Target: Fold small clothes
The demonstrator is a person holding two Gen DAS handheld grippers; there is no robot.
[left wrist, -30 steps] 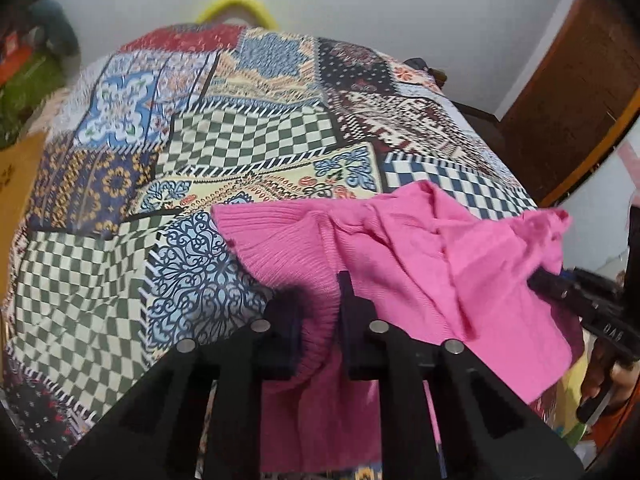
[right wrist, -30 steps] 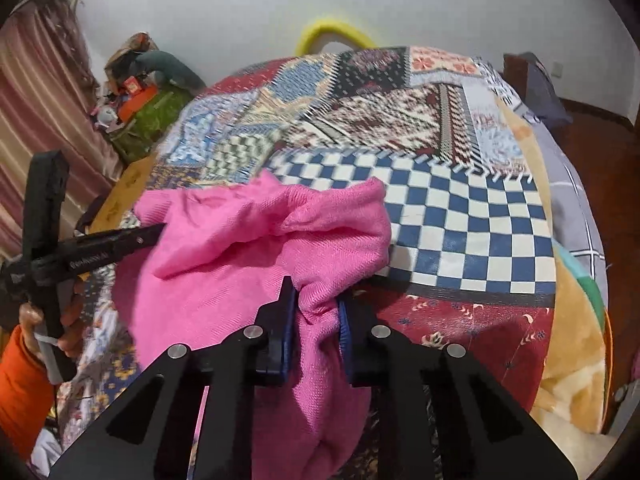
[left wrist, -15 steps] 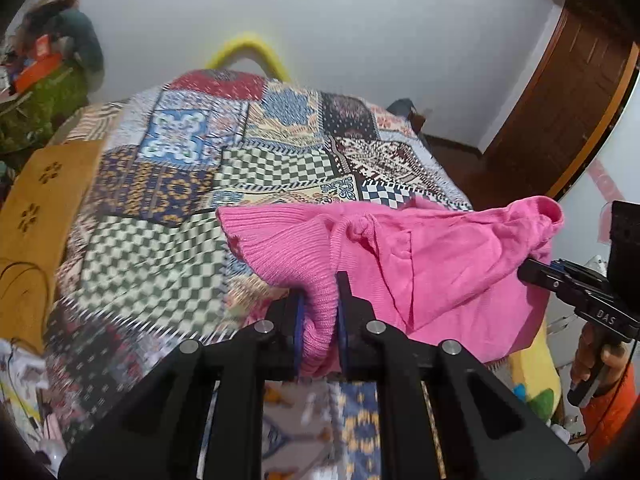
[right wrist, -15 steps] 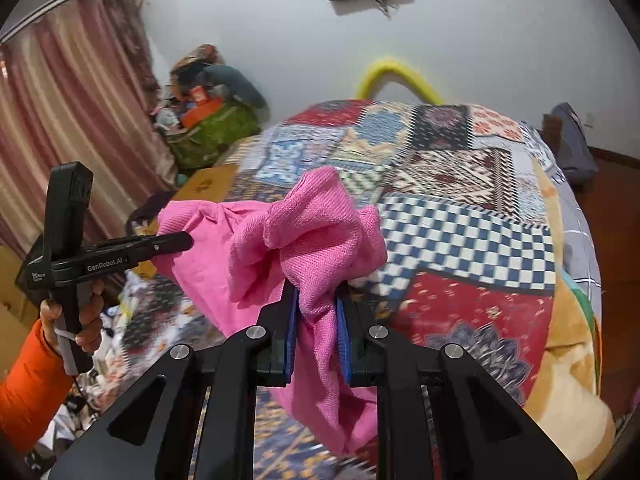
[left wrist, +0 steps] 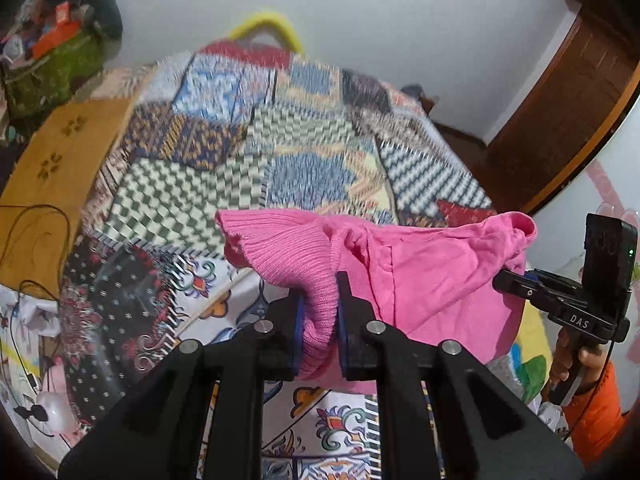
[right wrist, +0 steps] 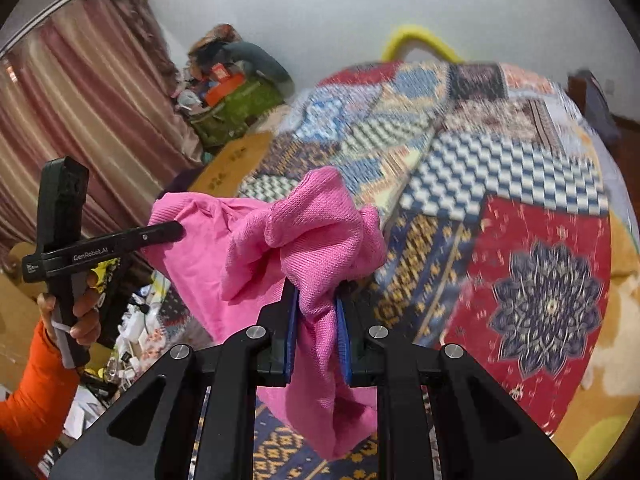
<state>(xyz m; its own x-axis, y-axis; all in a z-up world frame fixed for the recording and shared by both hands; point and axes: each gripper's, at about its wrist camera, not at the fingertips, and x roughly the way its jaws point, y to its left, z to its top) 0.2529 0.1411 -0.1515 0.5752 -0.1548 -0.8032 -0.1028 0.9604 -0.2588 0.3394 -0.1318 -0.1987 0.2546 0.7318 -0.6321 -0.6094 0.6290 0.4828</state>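
A small pink knit garment (left wrist: 420,272) hangs in the air between both grippers, stretched loosely above the near edge of the bed. My left gripper (left wrist: 319,300) is shut on its ribbed edge, which bunches between the blue pads. My right gripper (right wrist: 316,304) is shut on a crumpled fold of the same pink garment (right wrist: 304,232), with cloth hanging below the jaws. In the left wrist view the right gripper (left wrist: 504,280) holds the far end at the right. In the right wrist view the left gripper (right wrist: 176,232) holds the other end at the left.
A bed with a patchwork quilt (left wrist: 280,152) lies ahead and below. An orange-brown cloth (left wrist: 60,160) lies at its left side, with cluttered bags (right wrist: 236,100) beyond. A wooden door (left wrist: 580,92) is at the right, striped curtains (right wrist: 80,112) at the left. An orange sleeve (right wrist: 32,392) shows.
Both grippers have lifted the pink garment off the quilt and pulled it back toward the near edge of the bed. It now hangs in the air between them.
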